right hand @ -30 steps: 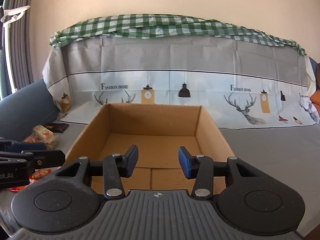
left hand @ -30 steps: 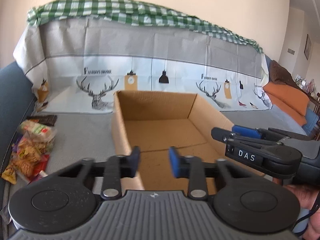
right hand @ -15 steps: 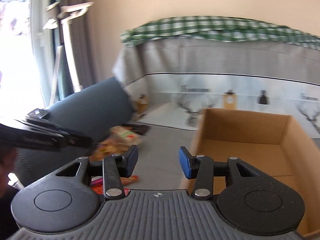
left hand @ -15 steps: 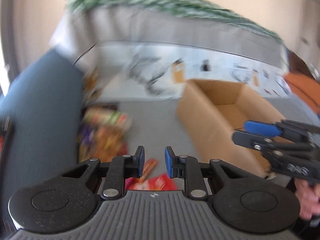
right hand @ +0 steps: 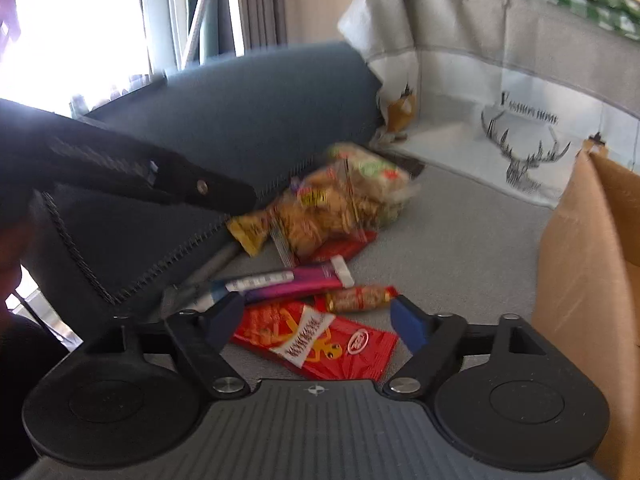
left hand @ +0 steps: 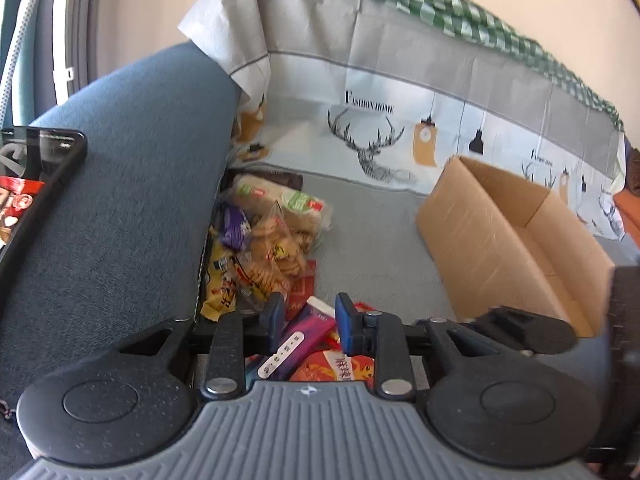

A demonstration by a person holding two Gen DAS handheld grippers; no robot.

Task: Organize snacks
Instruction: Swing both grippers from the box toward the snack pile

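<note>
Left gripper (left hand: pixel 307 322) and right gripper (right hand: pixel 318 320) opening, empty, swung from cardboard box (left hand: pixel 500 248) to snack pile (right hand: pixel 336 204)

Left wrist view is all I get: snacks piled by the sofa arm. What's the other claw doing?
Observer: The right gripper hovers over a red packet; its jaws are opening, and nothing is gripped between them.
Visitor: Any snack I'm missing?
Observer: A small sausage stick in a gold-and-red wrapper lies by the purple bar, just past that packet.
</note>
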